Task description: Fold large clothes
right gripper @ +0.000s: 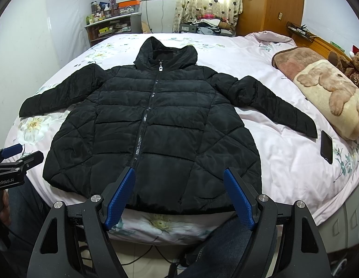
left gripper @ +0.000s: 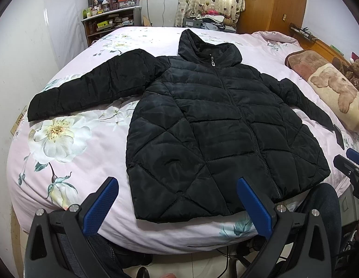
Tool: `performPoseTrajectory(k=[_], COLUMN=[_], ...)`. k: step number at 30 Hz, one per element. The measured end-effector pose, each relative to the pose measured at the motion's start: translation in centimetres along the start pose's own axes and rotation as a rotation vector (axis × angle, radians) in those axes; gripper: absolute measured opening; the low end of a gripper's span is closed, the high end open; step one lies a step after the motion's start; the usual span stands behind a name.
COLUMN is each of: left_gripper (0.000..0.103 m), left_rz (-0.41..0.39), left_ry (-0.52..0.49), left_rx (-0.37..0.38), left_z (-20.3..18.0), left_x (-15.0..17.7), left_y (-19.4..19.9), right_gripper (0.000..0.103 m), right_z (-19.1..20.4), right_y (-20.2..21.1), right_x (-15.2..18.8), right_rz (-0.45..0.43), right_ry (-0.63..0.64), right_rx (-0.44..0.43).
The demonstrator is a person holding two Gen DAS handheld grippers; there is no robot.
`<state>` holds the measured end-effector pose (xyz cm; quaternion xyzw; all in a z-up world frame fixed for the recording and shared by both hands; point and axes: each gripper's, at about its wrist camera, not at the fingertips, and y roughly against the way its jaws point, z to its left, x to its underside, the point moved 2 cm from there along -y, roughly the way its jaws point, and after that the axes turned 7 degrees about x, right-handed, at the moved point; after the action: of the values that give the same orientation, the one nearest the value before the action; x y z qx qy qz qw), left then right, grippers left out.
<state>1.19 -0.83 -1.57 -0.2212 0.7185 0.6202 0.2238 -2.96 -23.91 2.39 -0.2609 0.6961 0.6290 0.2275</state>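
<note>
Jacket (right gripper: pixel 156 125): black quilted puffer, hooded, zipped, flat on floral bedsheet (right gripper: pixel 283 162).

Left gripper (left gripper: pixel 177 185) held level, blue-padded fingers (left gripper: pixel 103 206) spread wide apart with nothing between them, pointing toward 12 o'clock; right gripper (right gripper: pixel 179 176) in like pose, fingers (right gripper: pixel 120 197) equally parted and unloaded, each unit visible at the other view's edge, at 3 and 9 o'clock.
</note>
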Motion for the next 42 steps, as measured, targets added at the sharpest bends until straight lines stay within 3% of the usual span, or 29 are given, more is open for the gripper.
performPoseTrajectory(k=[12,23,30,42], left_gripper=[0.103,0.103,0.103,0.103], left_rz=[0.007,0.019,0.018,-0.06], left_ry=[-0.009,0.024,0.108,0.242], left_rx=[0.003,0.053,0.068,-0.063], left_z=[-0.3,0.9,3.9,13.2], left_x=[0.4,-0.6,-2.4,-7.0], left_y=[-0.5,-2.0,-4.2,-7.5], right_gripper=[0.078,0.079,0.079,0.079], right_z=[0.3,0.7,1.9,5.8], right_y=[-0.1,-1.2,-3.6,-9.5], right_x=[0.0,-0.7,-3.0,-8.2], right_rz=[0.003,0.01,0.005,-0.002], right_ry=[0.003,0.01,0.039,0.093], right_rx=[0.0,-0.008,-0.04,-0.11])
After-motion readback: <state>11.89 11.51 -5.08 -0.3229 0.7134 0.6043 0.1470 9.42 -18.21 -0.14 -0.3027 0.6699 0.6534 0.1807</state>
